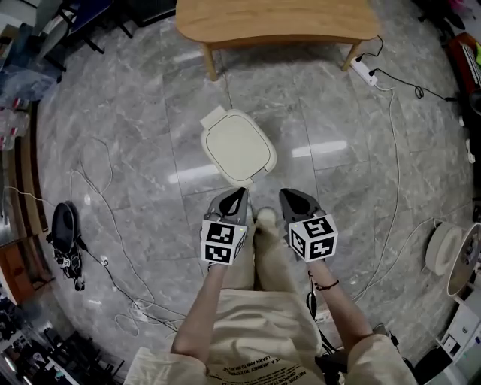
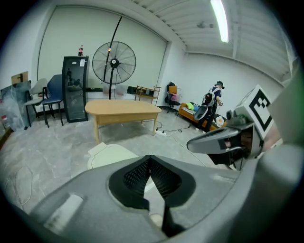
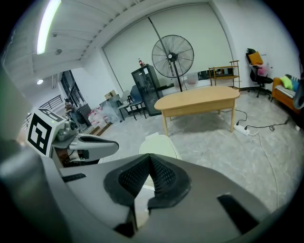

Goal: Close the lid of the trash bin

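Both pairs of fingers (image 2: 137, 176) sit nearest us, pressed together with nothing between them: the left gripper (image 1: 240, 192) and the right gripper (image 1: 285, 194) hang side by side, empty. Just ahead of the fingers and below them, the cream plastic trash bin (image 1: 239, 150) stands on the grey marble floor (image 1: 135, 135). Its rounded-square lid (image 1: 237, 145) lies flat, and we judge it already down.

That lid looks light, stiff and smooth. We would therefore press on its top near the edge closest to the fingers, away from the hinge tab (image 1: 213, 116) on the far side, and not pinch it.

Beyond the bin stands a light wooden worktop (image 1: 278, 22). Off to the right of the fingers lie a white power strip (image 1: 364, 72) and its trailing cable (image 1: 394, 158). Nothing stands between fingers and bin.
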